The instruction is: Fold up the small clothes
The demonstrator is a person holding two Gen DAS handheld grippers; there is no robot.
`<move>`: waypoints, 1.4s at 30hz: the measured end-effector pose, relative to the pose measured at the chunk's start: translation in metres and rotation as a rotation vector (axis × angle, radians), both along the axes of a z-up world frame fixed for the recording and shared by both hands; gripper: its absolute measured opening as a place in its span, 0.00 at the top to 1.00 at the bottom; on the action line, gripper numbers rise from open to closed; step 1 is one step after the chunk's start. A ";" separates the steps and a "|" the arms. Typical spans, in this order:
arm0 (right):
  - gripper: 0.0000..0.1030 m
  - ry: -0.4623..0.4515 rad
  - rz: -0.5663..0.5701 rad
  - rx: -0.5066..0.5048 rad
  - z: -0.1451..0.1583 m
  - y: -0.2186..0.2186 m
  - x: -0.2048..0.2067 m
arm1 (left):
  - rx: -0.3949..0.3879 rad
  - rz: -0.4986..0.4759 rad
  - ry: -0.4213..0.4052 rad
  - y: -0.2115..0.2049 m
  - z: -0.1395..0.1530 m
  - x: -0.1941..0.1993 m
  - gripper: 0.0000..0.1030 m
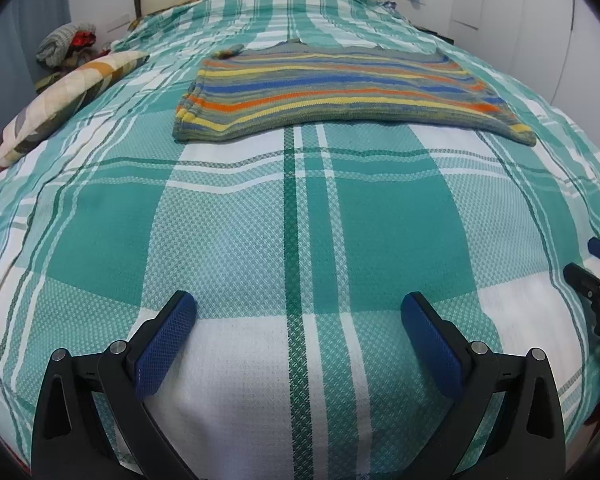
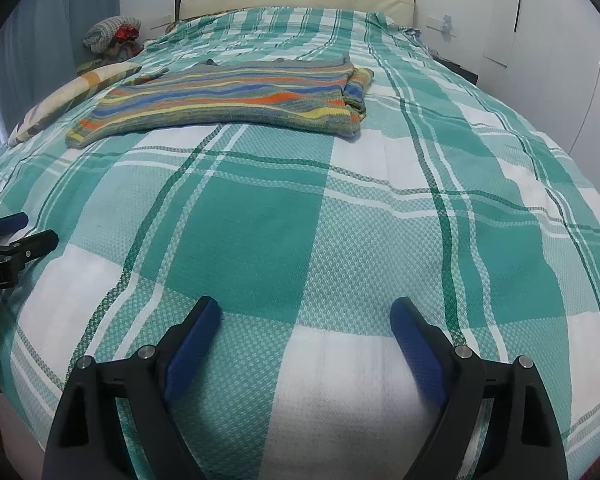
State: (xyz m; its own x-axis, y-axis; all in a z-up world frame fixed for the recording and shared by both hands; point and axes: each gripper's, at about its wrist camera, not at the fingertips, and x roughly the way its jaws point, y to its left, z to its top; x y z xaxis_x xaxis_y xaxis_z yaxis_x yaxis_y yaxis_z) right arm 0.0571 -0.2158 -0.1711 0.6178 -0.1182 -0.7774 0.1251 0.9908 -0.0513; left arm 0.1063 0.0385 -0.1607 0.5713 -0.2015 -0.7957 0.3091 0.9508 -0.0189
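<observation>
A striped knit garment (image 1: 340, 88) lies flat on the bed (image 1: 300, 220), well up toward the headboard. Its bands run crosswise in grey-green, blue, yellow and orange. Both sides appear folded inward, giving a roughly rectangular shape, with bunched fabric at its right edge (image 2: 358, 92).

Far left, the heap of clothes (image 1: 66, 46) beside the patterned pillow (image 1: 60, 100) is too small to sort. The striped sweater (image 2: 228, 96) hides its folded right sleeve; frame edges crop both grippers' handles.
</observation>
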 end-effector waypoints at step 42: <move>0.14 0.038 -0.031 0.025 0.003 -0.002 0.000 | -0.111 -0.033 0.022 0.013 0.057 0.042 0.02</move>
State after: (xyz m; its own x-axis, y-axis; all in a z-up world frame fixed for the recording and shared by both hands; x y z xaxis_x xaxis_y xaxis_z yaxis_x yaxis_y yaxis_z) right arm 0.0570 -0.2175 -0.1681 0.5839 -0.1171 -0.8034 0.1543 0.9875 -0.0318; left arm 0.1483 0.0511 -0.1039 0.5460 -0.3075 -0.7794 0.3382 0.9319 -0.1307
